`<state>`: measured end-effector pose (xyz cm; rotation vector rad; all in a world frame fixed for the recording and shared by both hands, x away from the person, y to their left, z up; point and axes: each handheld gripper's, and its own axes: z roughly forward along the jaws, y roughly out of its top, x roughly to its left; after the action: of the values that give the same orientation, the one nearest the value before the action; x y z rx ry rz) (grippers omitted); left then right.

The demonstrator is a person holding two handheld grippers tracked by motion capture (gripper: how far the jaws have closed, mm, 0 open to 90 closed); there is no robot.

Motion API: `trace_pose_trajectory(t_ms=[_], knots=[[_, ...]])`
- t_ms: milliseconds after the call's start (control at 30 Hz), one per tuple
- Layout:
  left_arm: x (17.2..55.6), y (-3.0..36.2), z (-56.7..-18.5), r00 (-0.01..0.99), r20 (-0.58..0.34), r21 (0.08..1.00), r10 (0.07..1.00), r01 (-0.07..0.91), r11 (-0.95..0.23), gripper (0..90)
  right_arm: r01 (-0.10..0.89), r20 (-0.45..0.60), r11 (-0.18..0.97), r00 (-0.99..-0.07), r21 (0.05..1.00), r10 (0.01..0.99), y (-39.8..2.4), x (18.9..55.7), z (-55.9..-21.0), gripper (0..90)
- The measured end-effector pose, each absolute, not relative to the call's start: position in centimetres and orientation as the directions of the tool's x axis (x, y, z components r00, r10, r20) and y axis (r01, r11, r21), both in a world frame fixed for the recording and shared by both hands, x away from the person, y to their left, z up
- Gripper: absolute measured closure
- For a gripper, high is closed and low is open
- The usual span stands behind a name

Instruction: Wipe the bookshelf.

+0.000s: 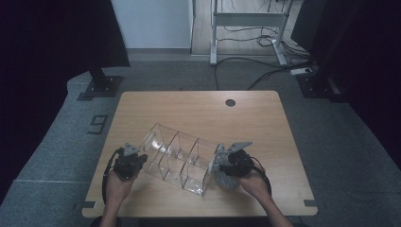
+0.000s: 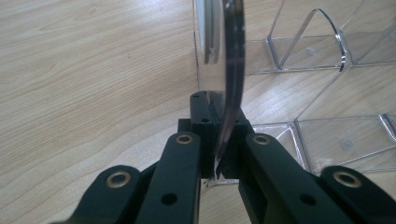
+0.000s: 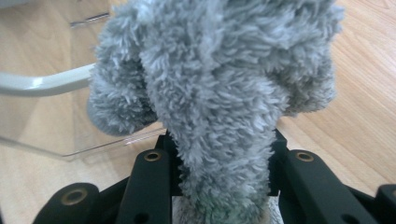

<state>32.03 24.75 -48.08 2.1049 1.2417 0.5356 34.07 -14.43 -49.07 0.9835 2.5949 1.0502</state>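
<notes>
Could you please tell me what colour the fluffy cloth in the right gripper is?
Grey; the fluffy cloth shows best in the right gripper view.

I take the clear acrylic organizer (image 1: 177,158) as my landmark on the table (image 1: 198,109). It lies slantwise across the near middle, and its walls and dividers block any straight path between my two hands. At its left end my left gripper (image 1: 128,162) is clamped on an end wall (image 2: 232,70), so that side is taken. At its right end my right gripper (image 1: 226,163) holds a grey fluffy cloth (image 3: 219,93) against the end panel, closing that side too. Beyond the organizer the tabletop is bare up to a dark round hole (image 1: 230,102), leaving free passage. To the left of the left gripper I see bare wood.
</notes>
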Motion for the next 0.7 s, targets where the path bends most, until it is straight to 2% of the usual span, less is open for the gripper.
trace_pose_trajectory(t_ms=[700], knots=[[32.0,24.7,-48.1,0.464,0.017,0.695,0.886,0.631,-0.344,87.2,0.554,0.054,0.564,-0.741,0.612,0.669,-13.8,35.6,-51.5,65.2]])
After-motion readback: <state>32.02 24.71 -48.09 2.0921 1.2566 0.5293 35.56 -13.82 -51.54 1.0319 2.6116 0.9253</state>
